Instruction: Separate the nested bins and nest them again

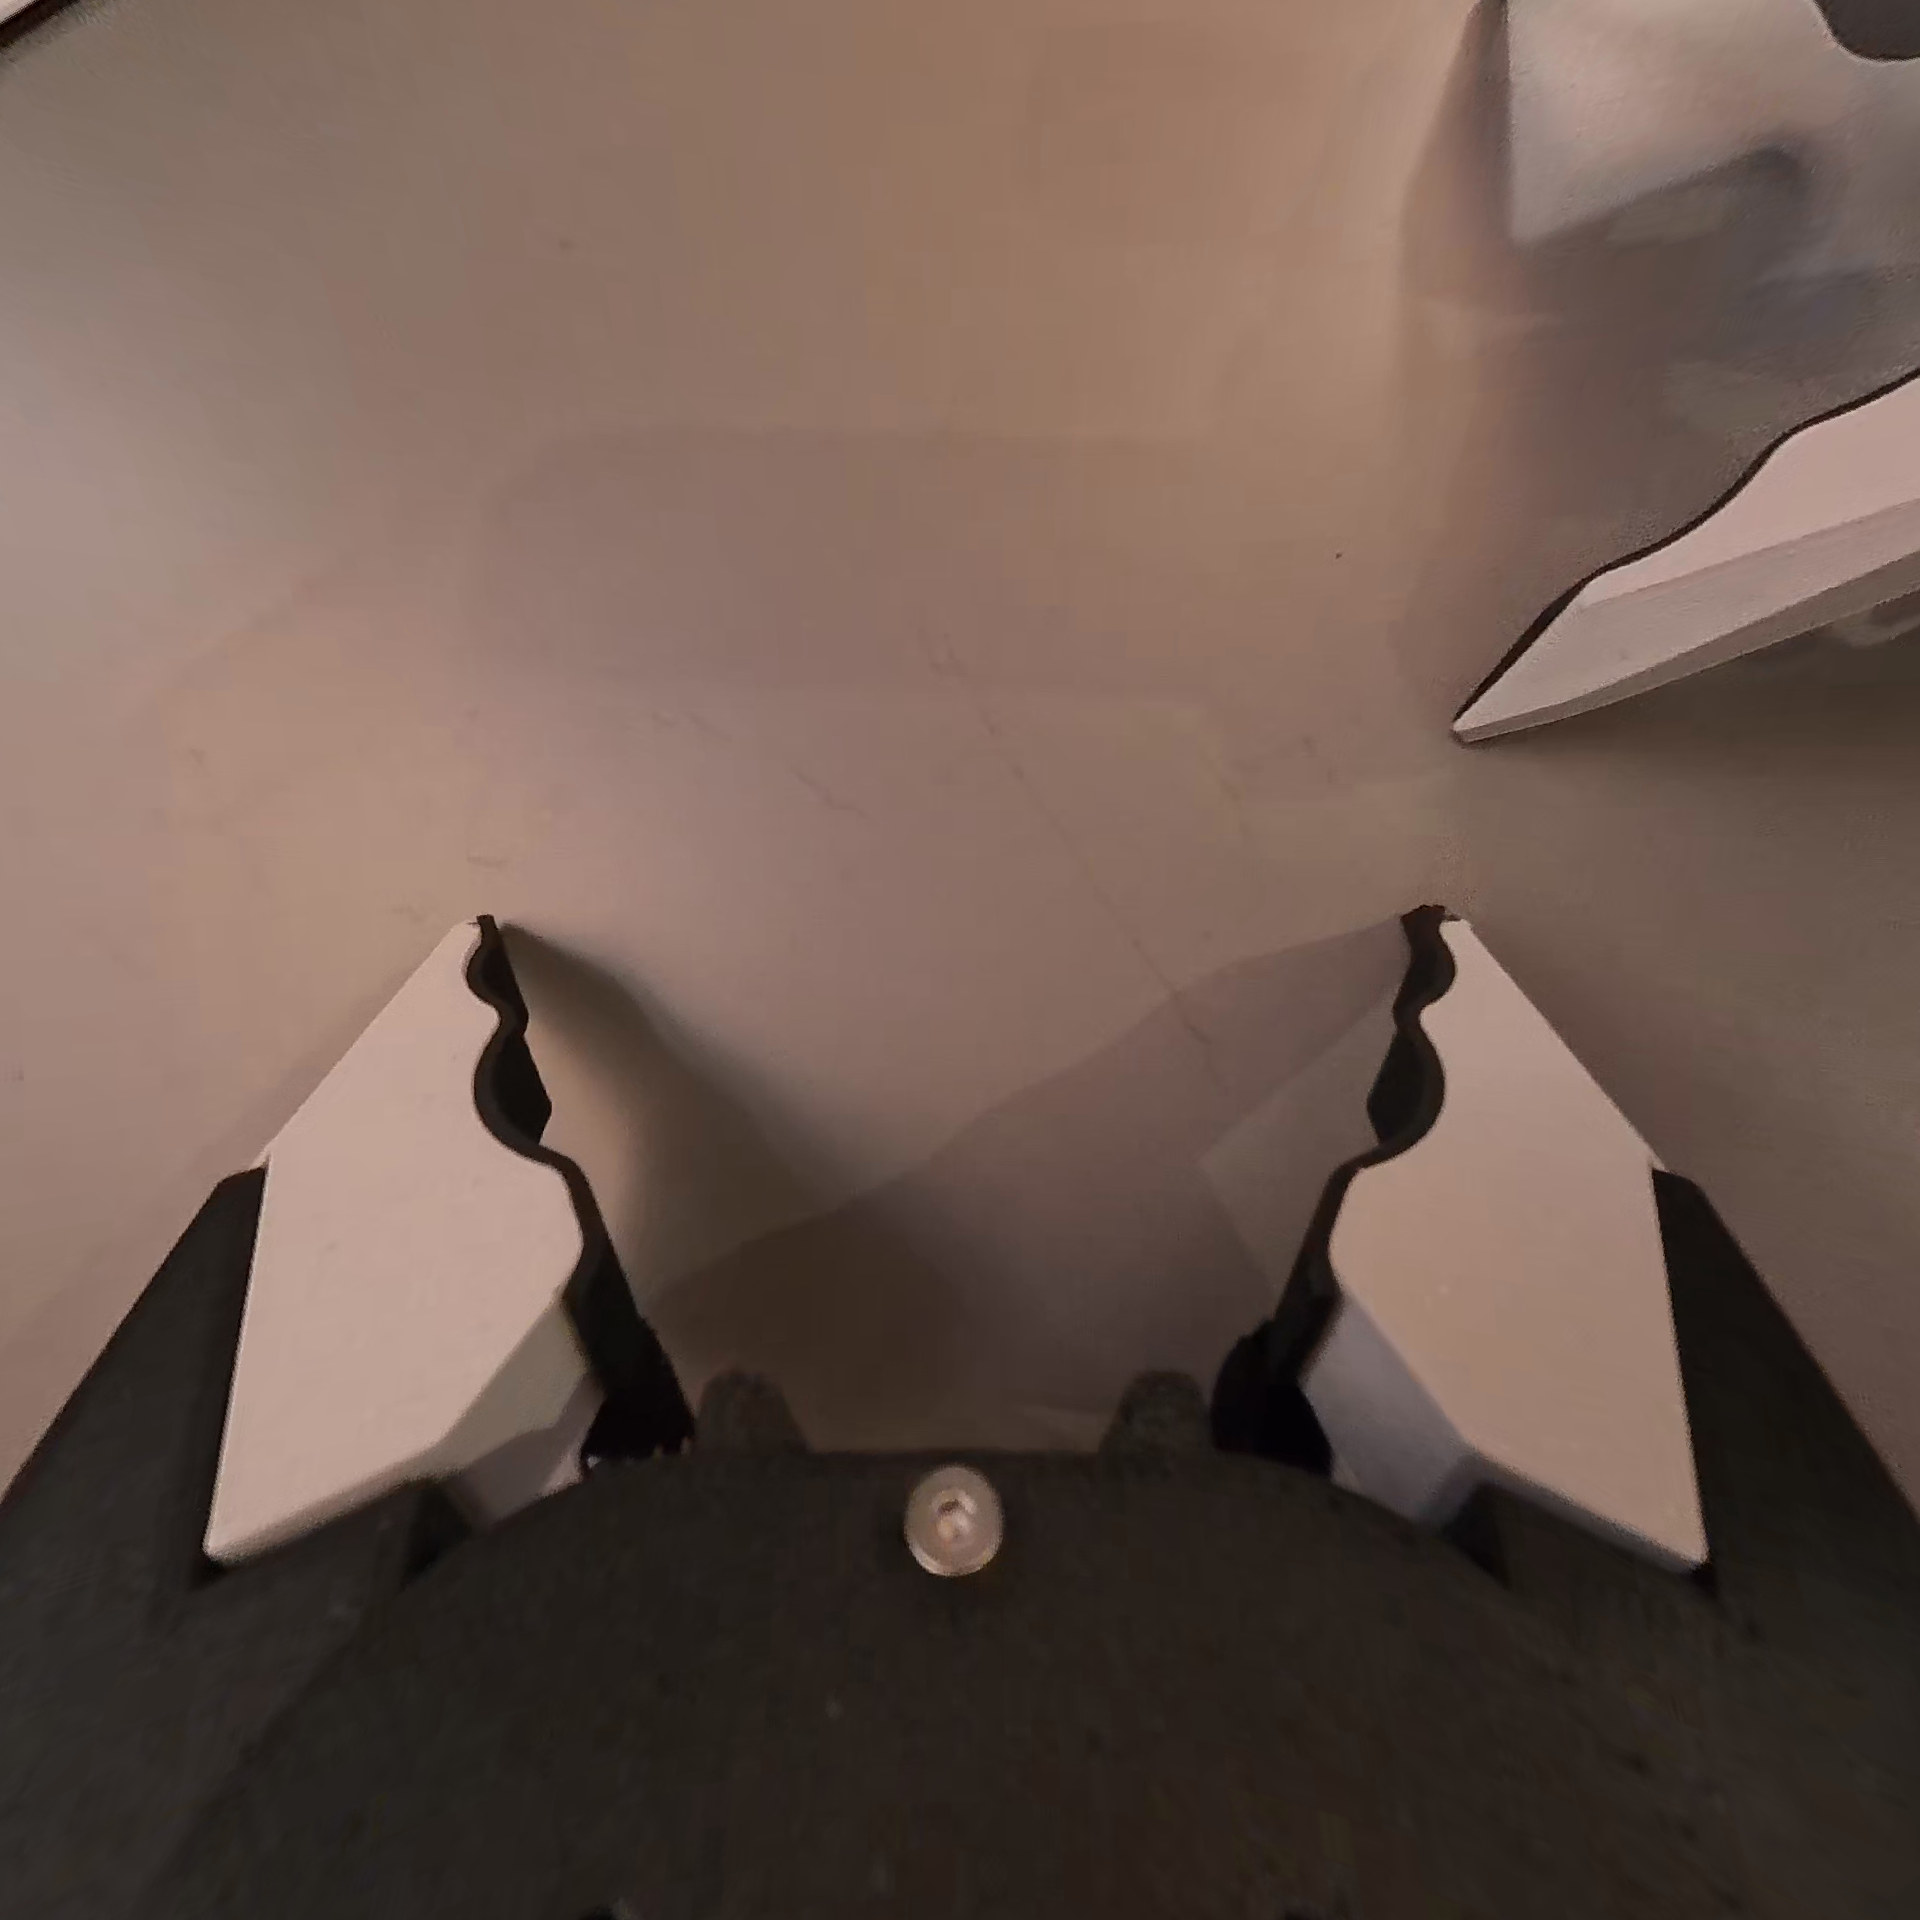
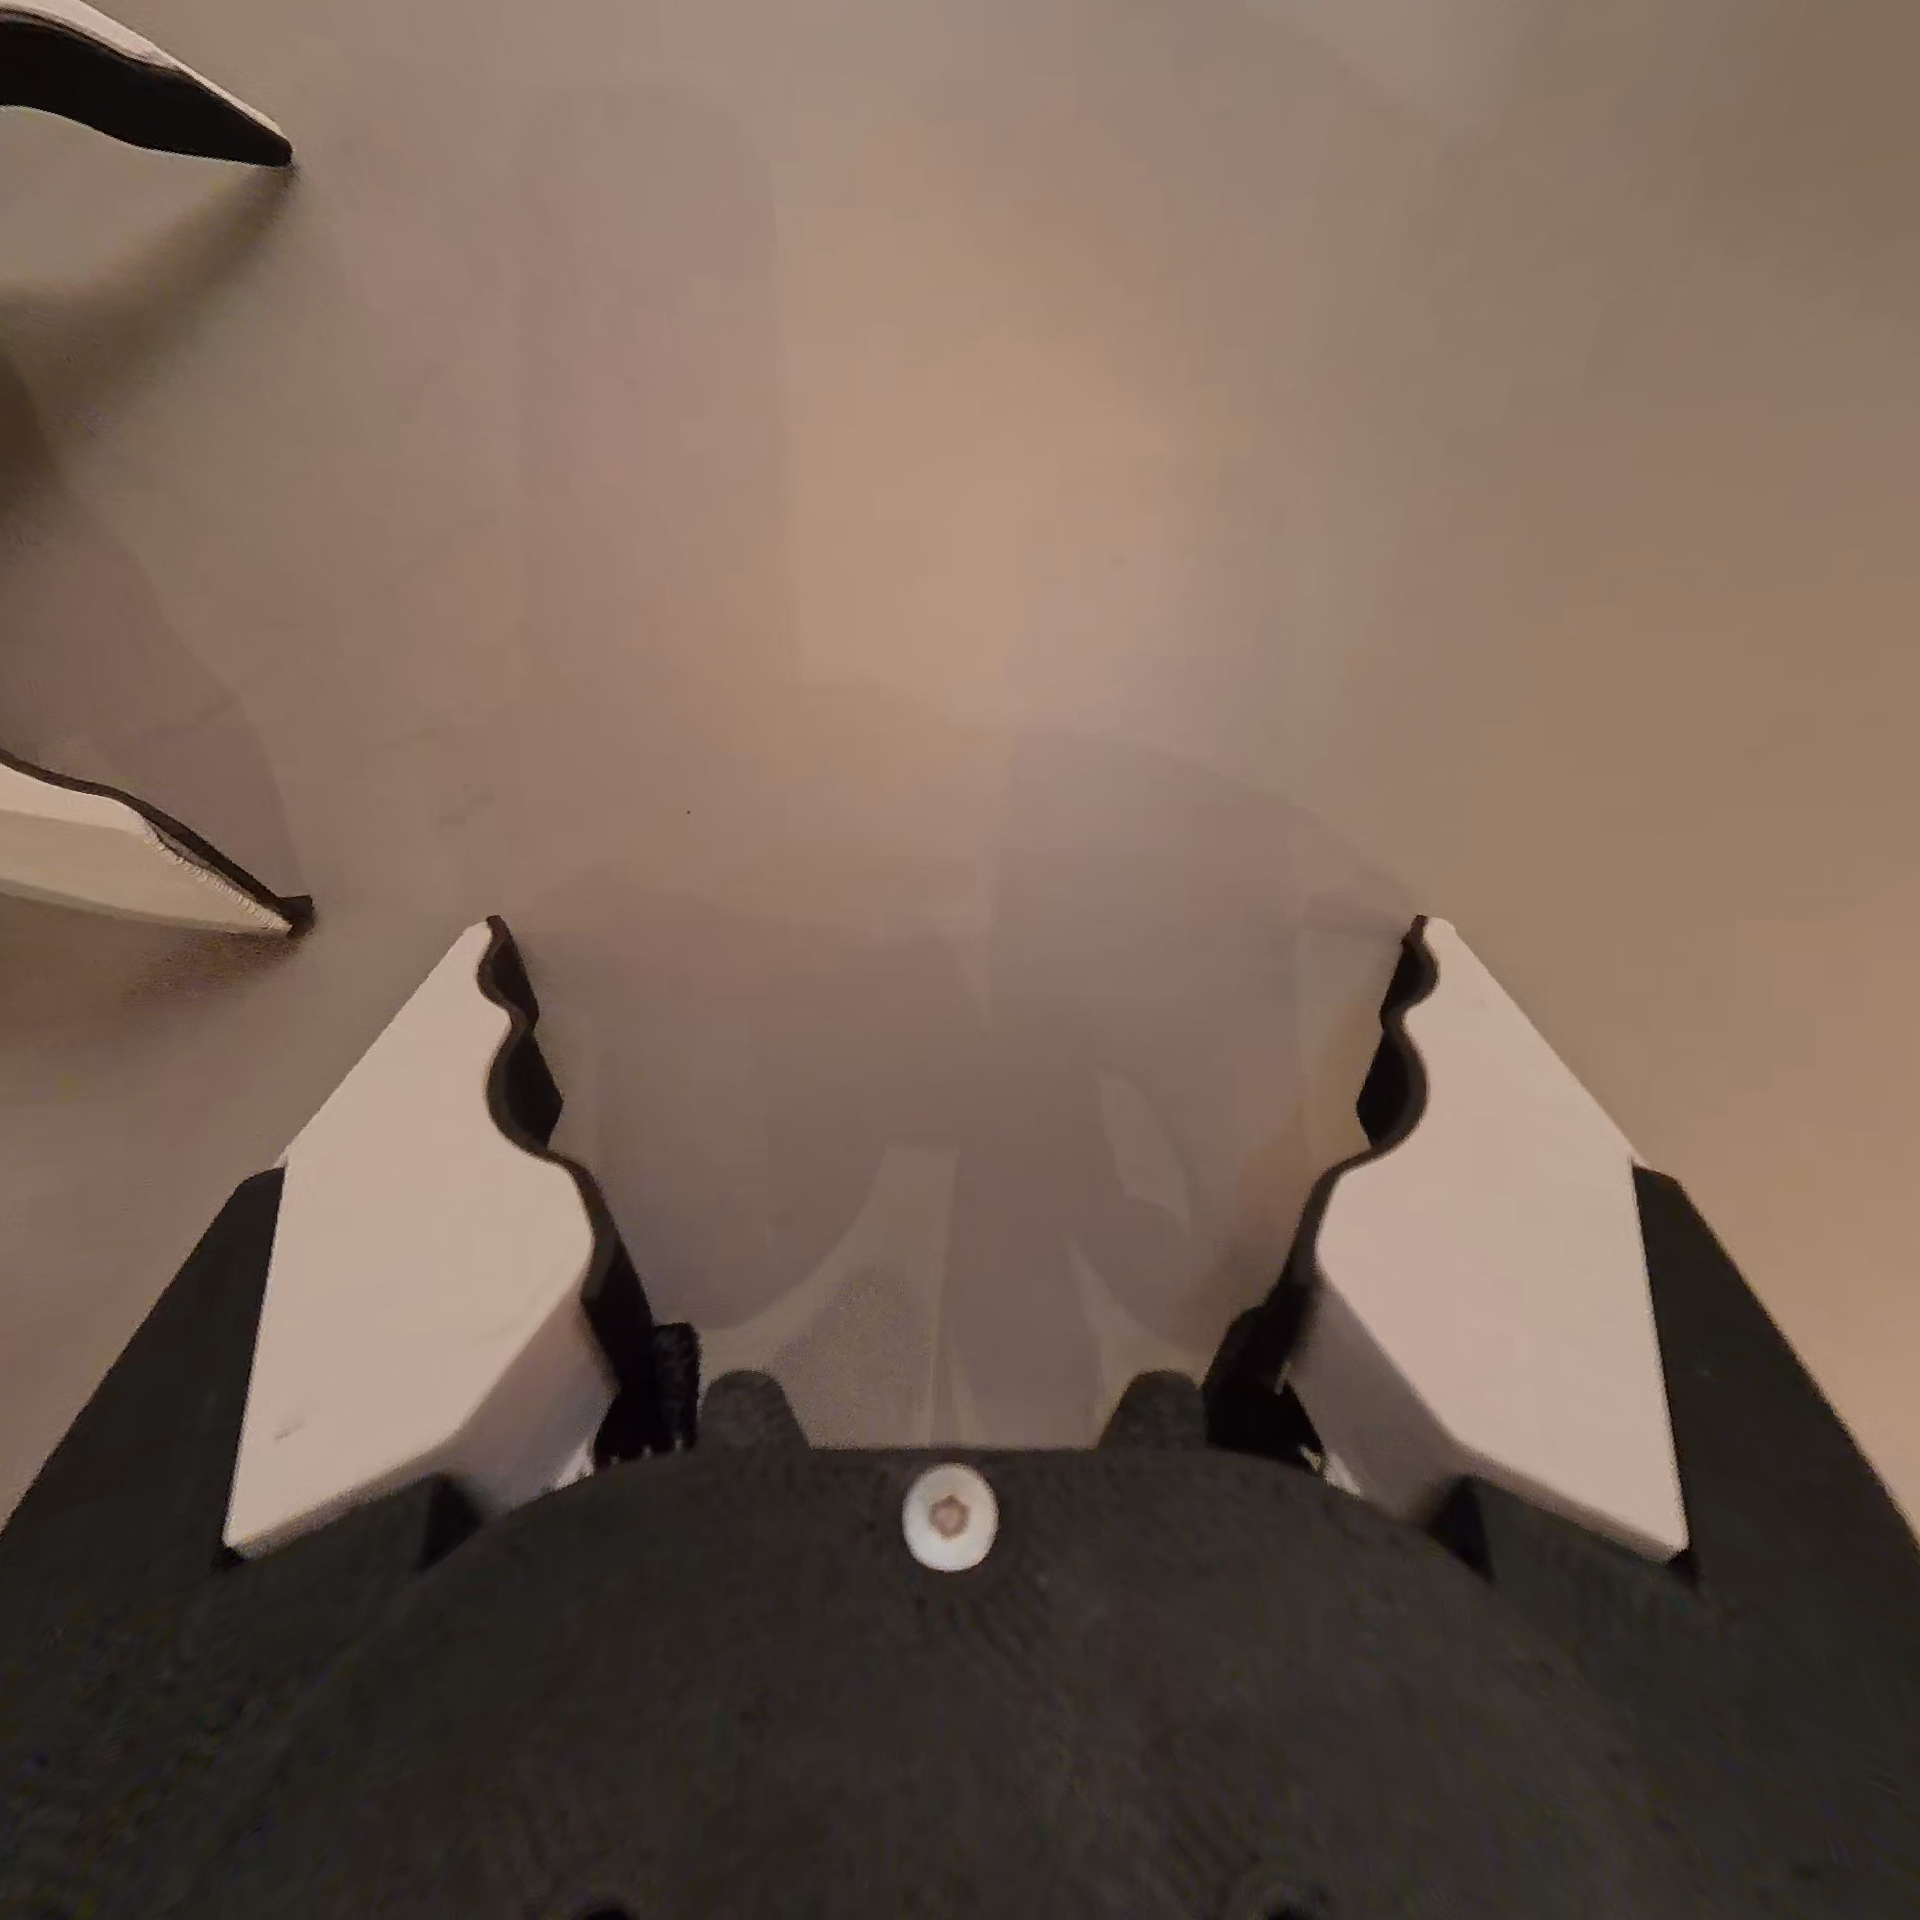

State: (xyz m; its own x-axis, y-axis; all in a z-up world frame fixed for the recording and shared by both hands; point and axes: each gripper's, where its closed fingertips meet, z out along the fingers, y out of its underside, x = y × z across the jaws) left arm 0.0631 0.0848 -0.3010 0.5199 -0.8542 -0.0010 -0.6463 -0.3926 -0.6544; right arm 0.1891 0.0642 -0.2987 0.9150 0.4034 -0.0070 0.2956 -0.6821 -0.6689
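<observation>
left claw: my jaws wide apart, nothing between, low over bare table | right claw: jaws wide apart, holding nothing, beside left claw over the same pale top | bins: none in either view, cannot tell where they are

The left gripper hangs close above the table with its jaws spread wide and only bare tabletop between them. In the left wrist view, the right gripper lies ahead of the left gripper and to its right, also over the table and well apart from it. In the right wrist view, the left gripper's fingers come in beside the right gripper on its left.
</observation>
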